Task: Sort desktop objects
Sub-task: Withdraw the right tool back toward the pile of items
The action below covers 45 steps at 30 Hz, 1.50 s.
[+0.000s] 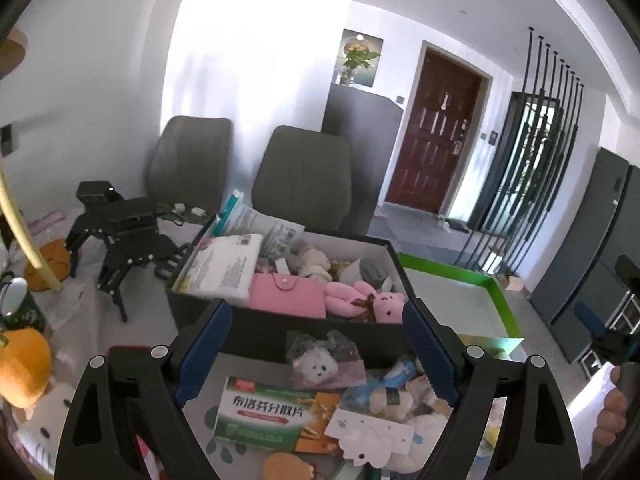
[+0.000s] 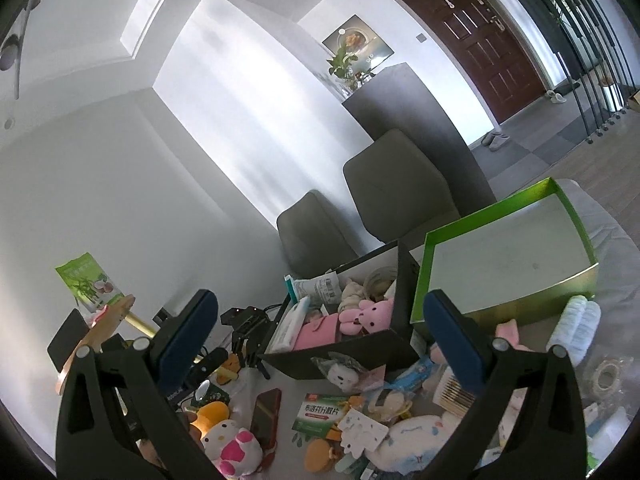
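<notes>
Sort looks partway, my read: black box (image 1: 304, 332) already holds a pink wallet (image 1: 286, 294) and pink plush bear (image 1: 366, 300), green tray (image 2: 504, 252) is bare, and a heap is left on the table. Left gripper (image 1: 316, 356) wide open, empty; medicine box (image 1: 276, 416) just below it at 6 o'clock. Right gripper (image 2: 320, 336) also open, empty, same box (image 2: 320, 416) at 6.

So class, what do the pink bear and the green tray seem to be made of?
Pink bear: apparently plush fabric, with a matte, fuzzy surface and soft, rounded limbs.
Green tray: probably coated cardboard, with thin, straight, folded walls and a slight sheen; thin plastic is possible.
</notes>
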Available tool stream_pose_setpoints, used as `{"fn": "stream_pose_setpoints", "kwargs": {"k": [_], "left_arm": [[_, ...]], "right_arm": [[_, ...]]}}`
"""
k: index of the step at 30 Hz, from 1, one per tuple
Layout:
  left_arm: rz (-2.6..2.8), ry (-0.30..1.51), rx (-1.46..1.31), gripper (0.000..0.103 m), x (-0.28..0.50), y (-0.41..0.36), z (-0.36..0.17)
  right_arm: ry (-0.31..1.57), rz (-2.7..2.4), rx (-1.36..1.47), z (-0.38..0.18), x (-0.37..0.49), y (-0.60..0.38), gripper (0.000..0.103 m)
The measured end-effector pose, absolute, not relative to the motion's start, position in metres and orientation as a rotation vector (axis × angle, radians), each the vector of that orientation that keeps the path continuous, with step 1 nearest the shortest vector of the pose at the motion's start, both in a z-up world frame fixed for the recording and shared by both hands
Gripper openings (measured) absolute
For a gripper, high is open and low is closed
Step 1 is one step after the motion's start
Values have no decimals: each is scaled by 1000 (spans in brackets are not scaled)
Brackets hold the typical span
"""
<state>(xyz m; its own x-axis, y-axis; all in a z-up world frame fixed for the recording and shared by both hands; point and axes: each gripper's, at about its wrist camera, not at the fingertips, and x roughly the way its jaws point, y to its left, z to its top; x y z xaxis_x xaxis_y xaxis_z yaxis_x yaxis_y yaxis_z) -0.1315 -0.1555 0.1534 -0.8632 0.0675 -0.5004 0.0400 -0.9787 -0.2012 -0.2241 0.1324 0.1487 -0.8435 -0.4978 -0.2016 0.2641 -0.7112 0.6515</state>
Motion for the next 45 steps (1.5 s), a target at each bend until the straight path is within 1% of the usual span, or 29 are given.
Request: {"fn": "stream_pose_setpoints", "kwargs": {"k": [5, 8, 15, 21, 28, 41, 43, 45], "left_arm": [[2996, -313, -807, 88, -113, -145, 156], [2988, -298, -793, 88, -99, -136, 157], [2968, -271, -778, 88, -70, -115, 153], [2947, -302, -770, 88, -56, -102, 148], [2890, -312, -794, 88, -54, -77, 136], [2751, -283, -923, 88, -73, -12, 101], [2738, -274, -937, 88, -77, -2, 96], [2719, -258, -956, 88, -81, 8, 90]], "right_arm": [[-831, -2530, 510, 151, -204, 138, 103], [-779, -2548, 531, 142, -189, 144, 103], [-817, -2551, 588, 124, -168, 172, 103], [-835, -2567, 601, 118, -150, 195, 103], [-827, -2569, 644, 110, -141, 215, 103], [-838, -2544, 799, 68, -152, 244, 103], [-823, -2538, 817, 62, -154, 245, 101], [-804, -2533, 847, 55, -158, 246, 96]]}}
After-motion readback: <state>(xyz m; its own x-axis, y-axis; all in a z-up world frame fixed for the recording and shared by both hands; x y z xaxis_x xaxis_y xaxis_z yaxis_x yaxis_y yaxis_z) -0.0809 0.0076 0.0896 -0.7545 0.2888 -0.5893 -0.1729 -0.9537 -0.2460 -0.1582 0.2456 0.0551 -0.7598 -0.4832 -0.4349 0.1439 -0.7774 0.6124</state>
